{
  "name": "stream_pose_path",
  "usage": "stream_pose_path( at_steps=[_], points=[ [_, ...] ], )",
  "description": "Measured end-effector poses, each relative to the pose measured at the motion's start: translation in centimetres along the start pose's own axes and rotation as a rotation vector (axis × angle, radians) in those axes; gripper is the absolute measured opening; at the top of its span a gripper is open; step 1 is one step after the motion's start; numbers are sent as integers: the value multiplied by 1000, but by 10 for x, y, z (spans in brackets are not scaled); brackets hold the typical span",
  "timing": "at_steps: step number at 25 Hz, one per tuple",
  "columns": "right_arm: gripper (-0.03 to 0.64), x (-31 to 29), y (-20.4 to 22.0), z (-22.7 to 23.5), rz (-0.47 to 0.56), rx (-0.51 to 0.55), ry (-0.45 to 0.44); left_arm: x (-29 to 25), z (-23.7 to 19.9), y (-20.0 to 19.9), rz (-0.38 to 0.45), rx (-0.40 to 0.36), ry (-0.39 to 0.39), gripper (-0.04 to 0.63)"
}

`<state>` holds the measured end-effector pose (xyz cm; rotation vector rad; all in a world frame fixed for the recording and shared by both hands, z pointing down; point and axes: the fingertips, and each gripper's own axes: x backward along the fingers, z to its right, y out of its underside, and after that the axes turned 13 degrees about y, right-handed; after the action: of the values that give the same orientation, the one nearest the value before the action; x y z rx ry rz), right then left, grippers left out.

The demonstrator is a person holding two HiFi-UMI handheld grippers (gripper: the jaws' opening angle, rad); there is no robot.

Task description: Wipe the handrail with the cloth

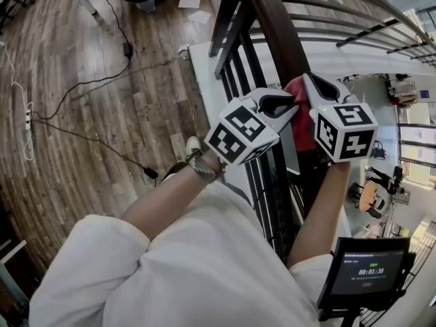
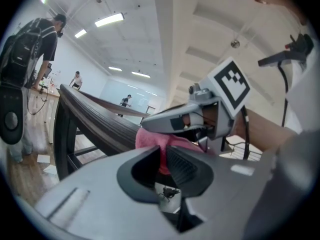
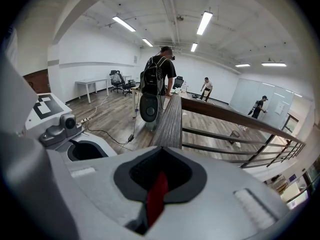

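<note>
A dark wooden handrail (image 1: 272, 26) runs away from me down the head view. A red cloth (image 1: 300, 125) is draped over it between my two grippers. The left gripper (image 1: 293, 109) comes in from the left and is shut on a bunched part of the cloth (image 2: 152, 140), with its jaws (image 2: 162, 153) a little apart around the fabric. From the right, the right gripper (image 1: 310, 82) is shut on a thin red fold of the cloth (image 3: 157, 200), and the rail (image 3: 170, 121) stretches ahead of its jaws (image 3: 161, 165). The right gripper (image 2: 167, 122) rests on the cloth.
Dark balusters (image 1: 238, 67) stand under the rail, with a drop to a lower floor (image 1: 381, 176) on the right. Cables (image 1: 88, 87) lie on the wood floor to the left. A screen (image 1: 368, 271) is near my right arm. A person with a backpack (image 3: 157, 76) stands further along the rail.
</note>
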<state>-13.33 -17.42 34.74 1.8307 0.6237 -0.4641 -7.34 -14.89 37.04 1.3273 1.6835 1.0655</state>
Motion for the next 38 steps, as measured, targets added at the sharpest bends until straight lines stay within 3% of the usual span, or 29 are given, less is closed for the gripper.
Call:
stream_pose_path(
  at_steps=[11, 18, 38],
  points=[
    [3, -7, -13, -5, 6, -29, -16, 12, -12, -8, -17, -25, 15, 52],
    [3, -4, -13, -9, 17, -28, -28, 14, -10, -4, -9, 21, 33, 51],
    [5, 3, 10, -14, 27, 13, -46, 3, 3, 18, -73, 56, -27, 46]
  ],
)
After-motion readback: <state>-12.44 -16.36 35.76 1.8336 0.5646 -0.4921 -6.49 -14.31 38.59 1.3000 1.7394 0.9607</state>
